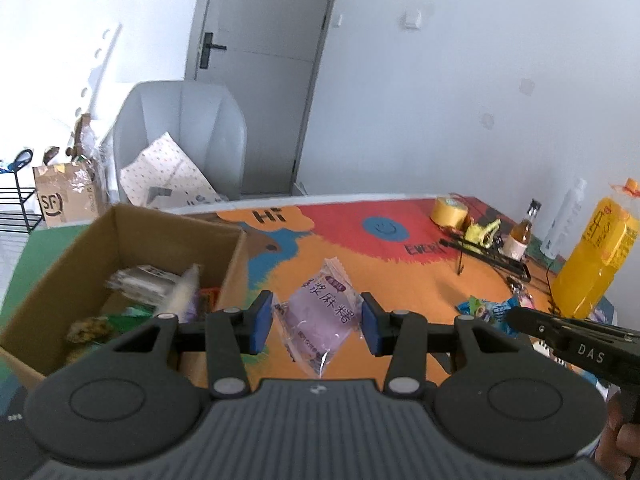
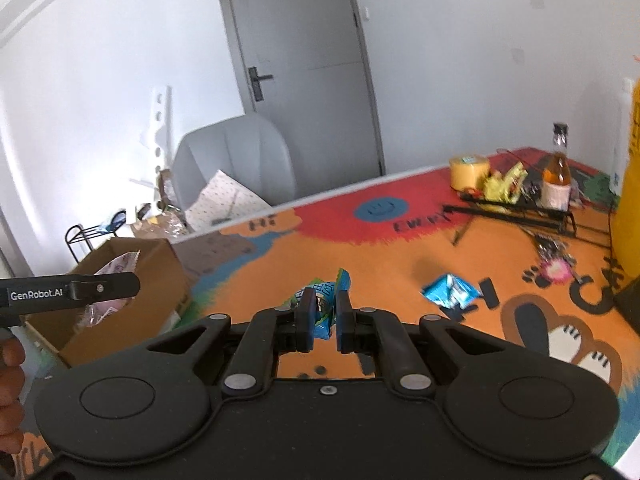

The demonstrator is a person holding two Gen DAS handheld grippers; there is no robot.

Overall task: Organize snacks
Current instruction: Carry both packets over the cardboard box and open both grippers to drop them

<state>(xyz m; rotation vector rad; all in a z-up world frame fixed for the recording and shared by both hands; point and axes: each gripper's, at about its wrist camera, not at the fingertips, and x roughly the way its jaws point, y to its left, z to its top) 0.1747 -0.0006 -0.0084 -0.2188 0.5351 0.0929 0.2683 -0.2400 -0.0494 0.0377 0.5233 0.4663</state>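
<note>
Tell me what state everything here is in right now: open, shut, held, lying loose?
Left gripper: shut on the purple snack packet, lifted.
Right gripper: shut on a blue-green snack packet.
Cardboard box: open, snacks inside.
Blue packet: lying loose on the table mat.
Door: shut.
Glass bottle: upright, capped.

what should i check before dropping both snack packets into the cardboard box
1. Left gripper holds the purple packet between its pads: ok.
2. Right gripper is shut on the blue packet: ok.
3. Cardboard box is open on top, with snacks already inside and room left: ok.
4. Purple packet is over the box: not ok, in the left wrist view the box lies to its left.
5. Grip firmness on the purple packet: cannot tell.
6. Another blue packet lies on the mat, waiting: not ok.
</note>
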